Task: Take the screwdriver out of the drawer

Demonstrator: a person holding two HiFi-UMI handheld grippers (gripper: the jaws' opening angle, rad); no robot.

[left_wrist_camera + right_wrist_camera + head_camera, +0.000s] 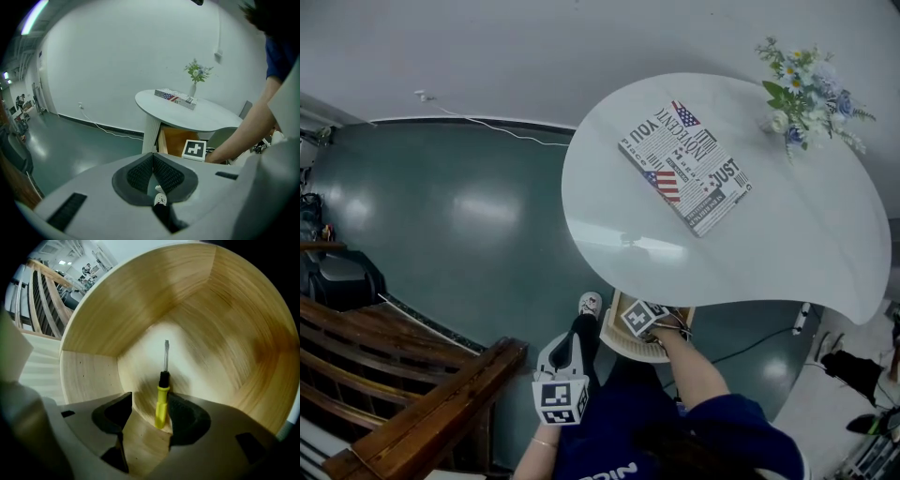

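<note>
The screwdriver (161, 401) has a yellow handle, a black collar and a thin metal shaft, and lies on the floor of the open wooden drawer (117, 319). My right gripper (151, 405) points steeply down into that drawer. It is open, with the handle between its pads, close to the right pad (183, 416). In the head view only its marker cube (639, 319) shows, over the drawer (619, 345) below the table edge. My left gripper (581, 330) hangs left of the drawer, its dark pads (140, 173) shut with nothing between them.
The white oval table (806, 244) carries a printed box (686, 167) and a vase of flowers (806, 94). A wooden railing (412, 403) runs at the lower left. A white cable (497, 127) lies along the wall. The person's shoe (591, 302) stands by the drawer.
</note>
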